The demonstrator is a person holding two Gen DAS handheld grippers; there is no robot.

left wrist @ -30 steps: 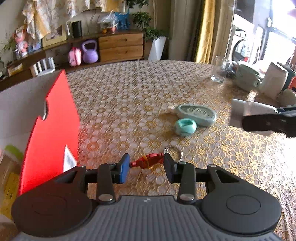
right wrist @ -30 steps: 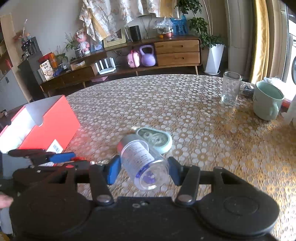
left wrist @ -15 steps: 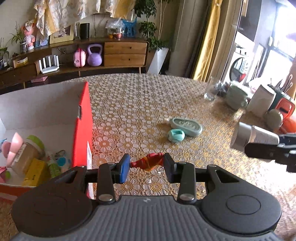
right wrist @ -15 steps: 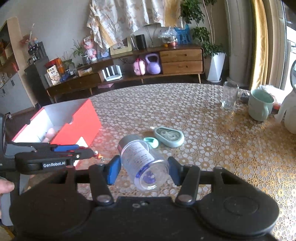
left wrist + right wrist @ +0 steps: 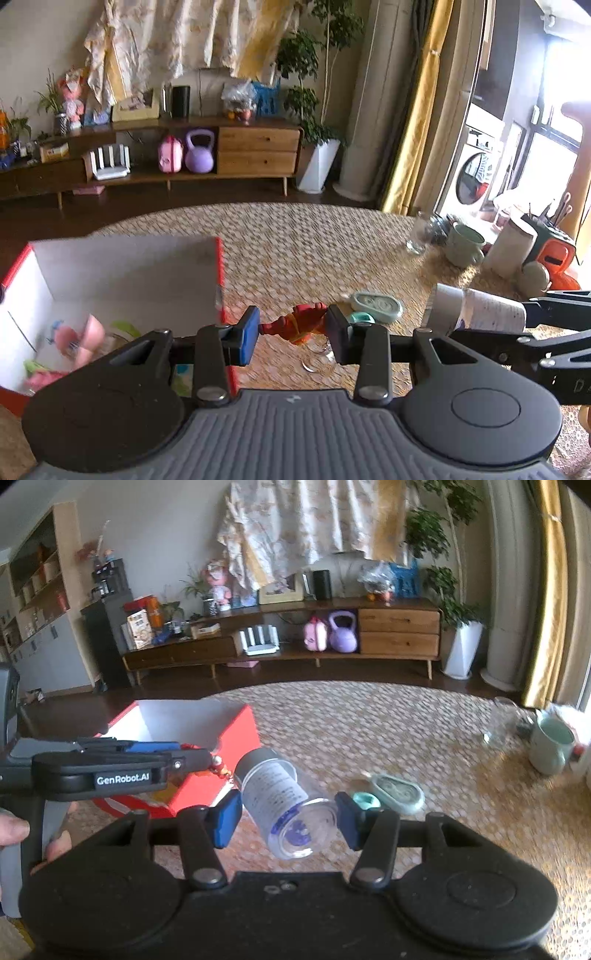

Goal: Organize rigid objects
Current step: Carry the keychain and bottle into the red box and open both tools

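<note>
Left wrist view: left claw (image 5: 291,328) clamped on red keychain (image 5: 301,325), right claw (image 5: 288,818) on clear bottle (image 5: 286,808); box (image 5: 122,266) leftward part-filled, two teal items ahead unsorted.

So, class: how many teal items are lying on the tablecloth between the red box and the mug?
2. An oval teal case lies flat mid-table; a smaller round teal piece sits close beside it, partly hidden behind the right claw's fingertip. More could be hidden.

i see the open red cardboard box (image 5: 218,266) on the lace-covered table (image 5: 314,236), left of the oval mint-green case (image 5: 376,305); pale green mug (image 5: 463,245) far right.
</note>
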